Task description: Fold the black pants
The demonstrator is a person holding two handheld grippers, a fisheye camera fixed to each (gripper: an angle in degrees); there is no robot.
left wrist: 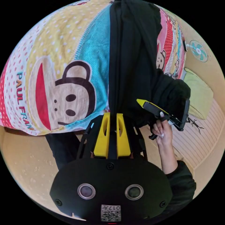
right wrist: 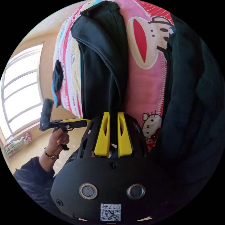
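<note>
The black pants (left wrist: 131, 58) lie stretched along a bed, folded lengthwise into a long strip. My left gripper (left wrist: 113, 116) is shut on their near edge, with cloth running up between the yellow jaws. To its right, a hand holds my right gripper (left wrist: 141, 102) against a bunched part of the pants. In the right gripper view the pants (right wrist: 100, 70) run upward from my right gripper (right wrist: 113, 116), whose jaws press on the fabric. The left gripper (right wrist: 85, 120) shows at the left of that view, held by a hand.
A bright cartoon-print bedsheet (left wrist: 58, 58) covers the bed under the pants. A bulky dark garment (right wrist: 194, 105) lies beside them. A fan (left wrist: 198, 51) and a green cushion (left wrist: 199, 93) stand past the bed, a window (right wrist: 21, 89) off to one side, and tan floor (left wrist: 23, 152) below.
</note>
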